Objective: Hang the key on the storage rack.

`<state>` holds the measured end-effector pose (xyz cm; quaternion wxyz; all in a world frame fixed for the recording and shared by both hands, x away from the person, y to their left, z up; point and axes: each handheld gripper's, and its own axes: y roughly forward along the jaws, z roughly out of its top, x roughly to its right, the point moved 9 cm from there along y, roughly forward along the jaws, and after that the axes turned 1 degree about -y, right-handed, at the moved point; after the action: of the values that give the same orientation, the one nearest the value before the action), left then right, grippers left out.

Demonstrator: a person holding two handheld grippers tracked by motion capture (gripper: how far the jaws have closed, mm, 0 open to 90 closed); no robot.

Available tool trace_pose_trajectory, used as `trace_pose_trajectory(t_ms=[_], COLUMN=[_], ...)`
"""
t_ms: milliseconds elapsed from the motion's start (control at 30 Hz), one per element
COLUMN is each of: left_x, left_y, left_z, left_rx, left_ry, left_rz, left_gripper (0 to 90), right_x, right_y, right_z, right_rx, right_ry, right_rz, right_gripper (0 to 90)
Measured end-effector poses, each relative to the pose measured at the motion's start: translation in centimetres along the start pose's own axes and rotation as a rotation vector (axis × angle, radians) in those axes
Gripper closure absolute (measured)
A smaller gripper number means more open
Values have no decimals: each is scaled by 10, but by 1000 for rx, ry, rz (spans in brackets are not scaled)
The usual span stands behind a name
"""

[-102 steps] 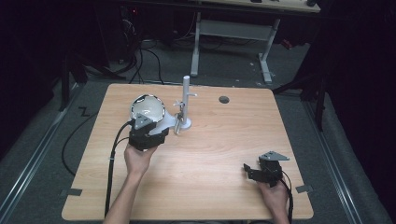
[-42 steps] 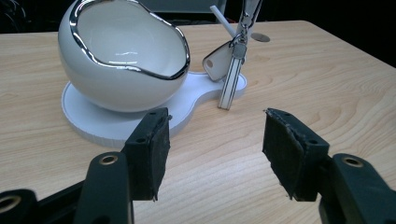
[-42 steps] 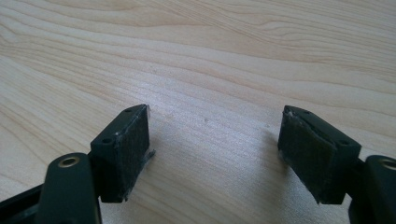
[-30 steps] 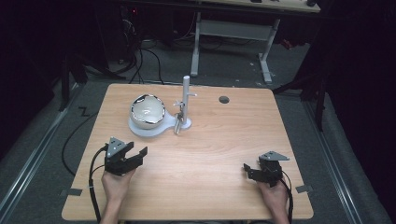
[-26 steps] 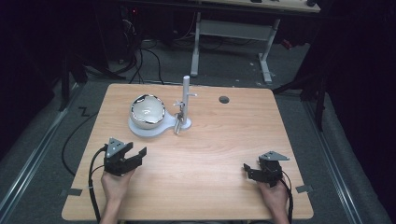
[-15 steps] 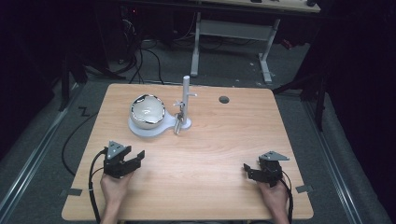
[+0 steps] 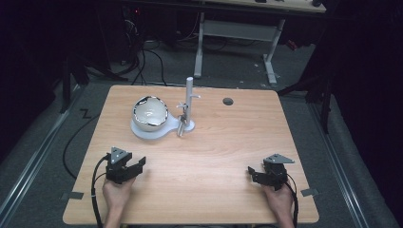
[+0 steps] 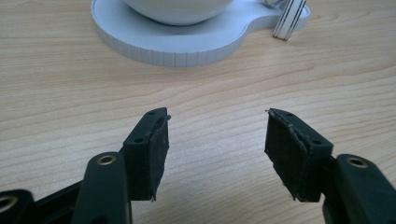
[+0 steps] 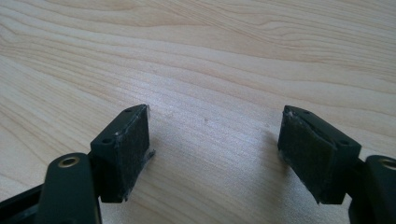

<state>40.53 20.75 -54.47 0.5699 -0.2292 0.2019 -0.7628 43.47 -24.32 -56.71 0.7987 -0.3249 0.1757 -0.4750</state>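
A shiny round bowl sits on a white base plate at the table's back left, beside a white upright post with a small metal piece on it. My left gripper rests open on the table near the front left edge, nothing between its pads. Its own view shows the base plate, the bowl's underside and a striped white piece ahead. My right gripper lies open at the front right, its jaws over bare wood.
A wooden table with a round cable hole at the back right. Black cables trail from both grippers over the front edge. Dark floor, cables and another desk's legs lie behind the table.
The left gripper has drawn back from the bowl to the front left of the table and lies open there. The right gripper has not moved.
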Motion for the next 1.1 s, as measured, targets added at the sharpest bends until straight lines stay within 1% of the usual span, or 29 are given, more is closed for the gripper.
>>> trace_pose_trajectory(t_ms=[167,367,500,567,700,767,833,867,1000,1100], left_x=[-3,-2,0,2,1,3,6,6,4,3], left_y=[8,15,21,21,22,23,23,23,22,22], left_z=[-2,-6,-9,-7,-8,-11,-13,-13,-14,-14], left_rx=[-14,-39,-63,-47,-54,-93,-102,-102,-104,-106], left_ry=[4,23,37,38,36,55,86,83,63,65], left_rz=[14,29,39,40,49,52,61,60,78,81], left_gripper=[399,395,391,391,388,375,339,336,305,296], right_x=[0,0,0,0,0,0,0,0,0,0], right_y=[0,0,0,0,0,0,0,0,0,0], right_z=[0,0,0,0,0,0,0,0,0,0], right_rx=[0,0,0,0,0,0,0,0,0,0], right_ry=[0,0,0,0,0,-1,-1,0,1,0], right_rz=[0,0,0,0,0,0,0,0,0,0], right_gripper=[250,250,250,250,250,250,250,250,250,250])
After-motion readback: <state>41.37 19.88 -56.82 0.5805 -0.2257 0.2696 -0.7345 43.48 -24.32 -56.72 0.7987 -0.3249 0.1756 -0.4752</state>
